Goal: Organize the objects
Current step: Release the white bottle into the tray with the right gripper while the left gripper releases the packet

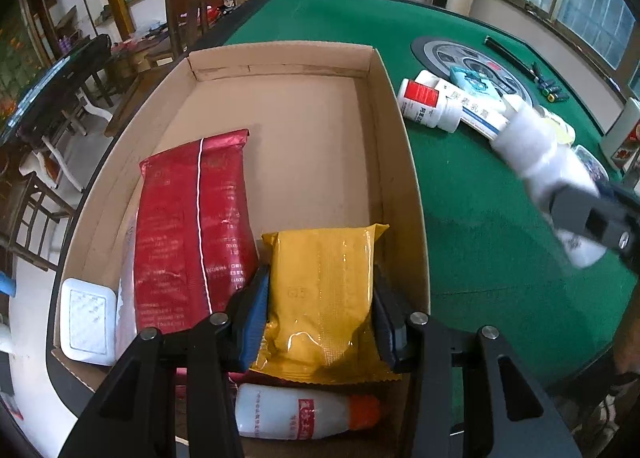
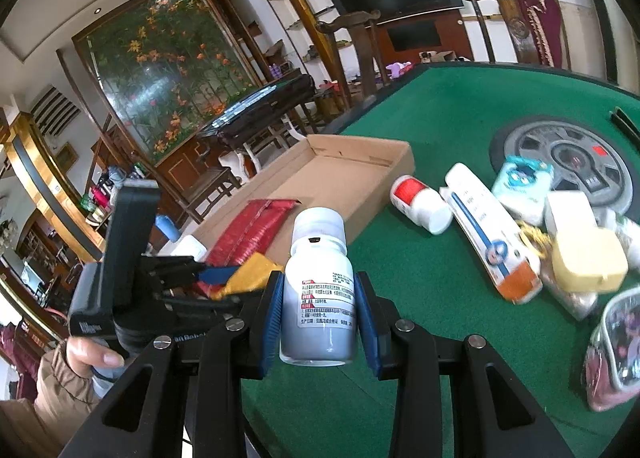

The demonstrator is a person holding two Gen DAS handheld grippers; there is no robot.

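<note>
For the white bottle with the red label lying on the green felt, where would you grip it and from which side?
Grip the red-labelled bottle across the middle of its round body, coming from above with the jaws closing across its short width. It lies on its side on the felt, so the cap offers little purchase. The blue-and-white box lies close by on one side; I would probably bring the jaws in along the bottle's free side.

Glossy yellow packet (image 1: 320,298), matt cardboard box (image 1: 280,129)

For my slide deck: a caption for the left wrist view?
Left gripper holds yellow packet over cardboard box.
</note>
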